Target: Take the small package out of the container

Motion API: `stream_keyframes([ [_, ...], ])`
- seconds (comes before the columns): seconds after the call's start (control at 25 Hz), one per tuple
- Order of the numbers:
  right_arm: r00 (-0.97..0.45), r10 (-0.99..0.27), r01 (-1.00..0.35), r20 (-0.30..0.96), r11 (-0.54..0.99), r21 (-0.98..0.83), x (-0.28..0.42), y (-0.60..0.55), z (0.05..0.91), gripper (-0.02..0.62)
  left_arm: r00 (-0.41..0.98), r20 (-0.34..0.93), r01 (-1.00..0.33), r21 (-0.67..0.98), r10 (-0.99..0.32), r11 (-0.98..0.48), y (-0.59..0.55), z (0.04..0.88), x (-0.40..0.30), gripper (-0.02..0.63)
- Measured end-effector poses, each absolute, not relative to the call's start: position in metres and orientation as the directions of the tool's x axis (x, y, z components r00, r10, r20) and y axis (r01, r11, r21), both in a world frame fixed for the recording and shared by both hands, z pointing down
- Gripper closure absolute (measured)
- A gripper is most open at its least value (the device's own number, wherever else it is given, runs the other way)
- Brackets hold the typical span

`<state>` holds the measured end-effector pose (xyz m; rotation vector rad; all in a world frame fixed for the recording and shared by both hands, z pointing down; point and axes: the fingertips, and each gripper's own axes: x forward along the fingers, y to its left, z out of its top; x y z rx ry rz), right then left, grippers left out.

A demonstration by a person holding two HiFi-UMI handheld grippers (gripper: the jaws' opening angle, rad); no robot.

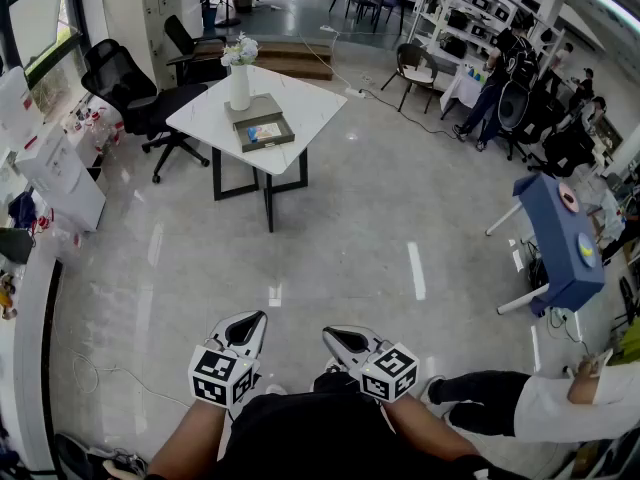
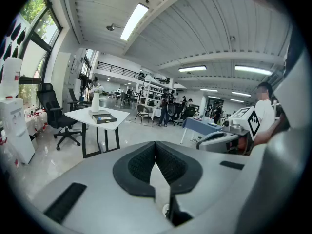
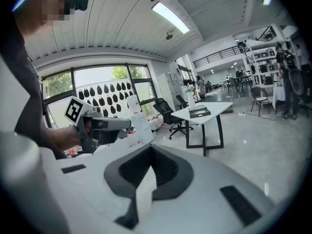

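- Left gripper point(image 1: 250, 326): hand-held, low at the bottom of the head view, over the pale floor point(image 1: 340, 238). Its jaws are closed pad against pad, with nothing between them. Marker cube at the rear.
- Right gripper point(image 1: 338, 340): hand-held, just beside the left one and level with it. Its jaws are likewise pressed together and empty. Each gripper shows in the other's view, off to the side.
- White table point(image 1: 305, 103): square top on a black frame, well apart from both grippers across open floor. It stands corner-on to the holder.
- Container point(image 1: 243, 143): one dark, shallow rectangular box lying flat between the table's centre and its near corner.
- Small package point(image 1: 266, 131): a light blue and white item lying inside the container; finer detail is too small to tell.
- Vase point(image 1: 240, 86): white and upright, holding pale flowers. It stands behind the container, toward the table's far left edge, on a flat grey slab.
- Office chairs point(image 1: 130, 88): black, beside the table's left corner, with another farther back.
- Blue table point(image 1: 560, 238): at the right of the room, carrying small round items.
- Second person point(image 1: 560, 408): white sleeve and dark trousers at the lower right corner of the head view.
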<state>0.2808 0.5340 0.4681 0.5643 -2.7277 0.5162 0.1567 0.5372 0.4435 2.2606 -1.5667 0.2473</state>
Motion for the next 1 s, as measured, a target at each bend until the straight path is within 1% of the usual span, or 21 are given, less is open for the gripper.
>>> stream_keyframes([
  [0.44, -0.876, -0.325, -0.431, 0.357, 0.859, -0.276, 0.271, 0.543, 0.466, 0.595, 0.380, 0.343, -0.920, 0.235, -0.859, -0.313, 0.550, 0.443, 0.149, 0.604],
  [0.6, -0.891, -0.307, -0.411, 0.334, 0.858, -0.308, 0.264, 0.553, 0.469, 0.595, 0.371, 0.360, -0.925, 0.227, -0.856, -0.306, 0.556, 0.453, 0.144, 0.604],
  [0.8, -0.877, -0.299, -0.419, 0.375, 0.859, -0.295, 0.262, 0.561, 0.479, 0.595, 0.370, 0.372, -0.924, 0.239, -0.851, -0.297, 0.562, 0.461, 0.144, 0.604],
  [1.0, -0.873, -0.316, -0.436, 0.372, 0.848, -0.302, 0.261, 0.548, 0.478, 0.595, 0.367, 0.384, -0.925, 0.248, -0.847, -0.288, 0.558, 0.467, 0.141, 0.604],
])
